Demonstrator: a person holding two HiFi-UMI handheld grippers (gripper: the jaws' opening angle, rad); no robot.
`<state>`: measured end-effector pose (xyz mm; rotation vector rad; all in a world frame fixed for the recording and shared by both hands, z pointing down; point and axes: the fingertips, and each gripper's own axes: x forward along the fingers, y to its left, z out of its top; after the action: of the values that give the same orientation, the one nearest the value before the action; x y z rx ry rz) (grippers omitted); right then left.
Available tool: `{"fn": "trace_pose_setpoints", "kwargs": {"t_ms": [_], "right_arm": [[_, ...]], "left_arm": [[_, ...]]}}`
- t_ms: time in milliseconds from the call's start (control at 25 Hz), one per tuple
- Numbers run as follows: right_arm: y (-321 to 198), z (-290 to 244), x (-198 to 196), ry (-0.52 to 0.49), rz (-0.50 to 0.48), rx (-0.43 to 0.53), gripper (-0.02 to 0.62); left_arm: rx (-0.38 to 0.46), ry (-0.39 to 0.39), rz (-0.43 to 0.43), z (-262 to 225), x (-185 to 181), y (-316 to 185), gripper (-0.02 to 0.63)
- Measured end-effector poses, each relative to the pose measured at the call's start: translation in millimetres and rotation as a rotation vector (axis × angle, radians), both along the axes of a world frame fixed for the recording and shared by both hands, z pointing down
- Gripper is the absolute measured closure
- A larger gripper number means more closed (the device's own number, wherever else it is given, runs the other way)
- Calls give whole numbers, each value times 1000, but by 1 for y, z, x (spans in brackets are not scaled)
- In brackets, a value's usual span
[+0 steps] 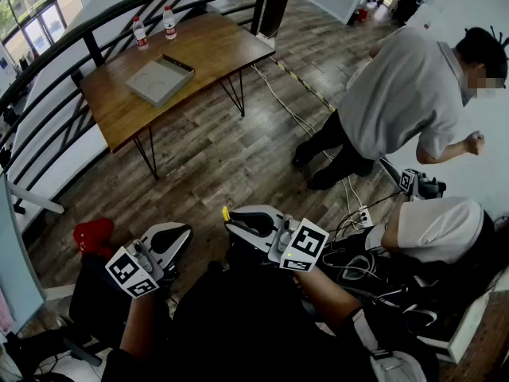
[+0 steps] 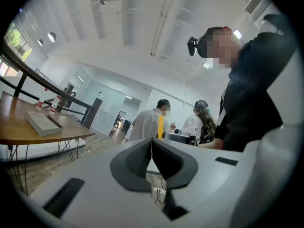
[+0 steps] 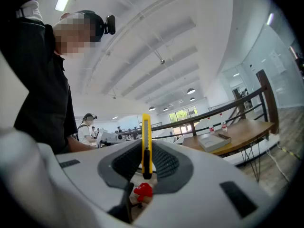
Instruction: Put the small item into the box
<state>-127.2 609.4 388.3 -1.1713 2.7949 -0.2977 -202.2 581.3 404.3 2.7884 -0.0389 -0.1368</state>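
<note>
A slim yellow utility knife [image 3: 145,146] stands upright between the pads of my right gripper [image 3: 145,163], which is shut on it. In the head view its yellow tip [image 1: 226,213] pokes out of the right gripper [image 1: 235,221], held low in front of my body. My left gripper [image 1: 180,235] is beside it, jaws pressed together with nothing between them [image 2: 152,151]. The shallow grey box [image 1: 160,80] lies open on the wooden table [image 1: 215,50] far ahead. It also shows in the left gripper view as a grey box [image 2: 43,122] and in the right gripper view, grey box [image 3: 214,141].
Two water bottles [image 1: 154,25] stand at the table's far edge by a black railing [image 1: 95,22]. A person in a grey shirt [image 1: 406,94] bends over at the right, with another person [image 1: 437,229] seated below. Cables [image 1: 358,265] and a red object [image 1: 94,235] lie on the floor.
</note>
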Motion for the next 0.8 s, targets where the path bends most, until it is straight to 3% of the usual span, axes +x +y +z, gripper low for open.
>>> {"fn": "trace_pose_setpoints", "kwargs": {"t_ms": [560,800], "right_arm": [[-23,2,1,-26,4,-12,523],[-49,-5,23,-77,-2,17,523]], "left_arm": [[-32,19,-47,9,-16,-16,589],[-43,-1,-45,12,3,-41,589]]}}
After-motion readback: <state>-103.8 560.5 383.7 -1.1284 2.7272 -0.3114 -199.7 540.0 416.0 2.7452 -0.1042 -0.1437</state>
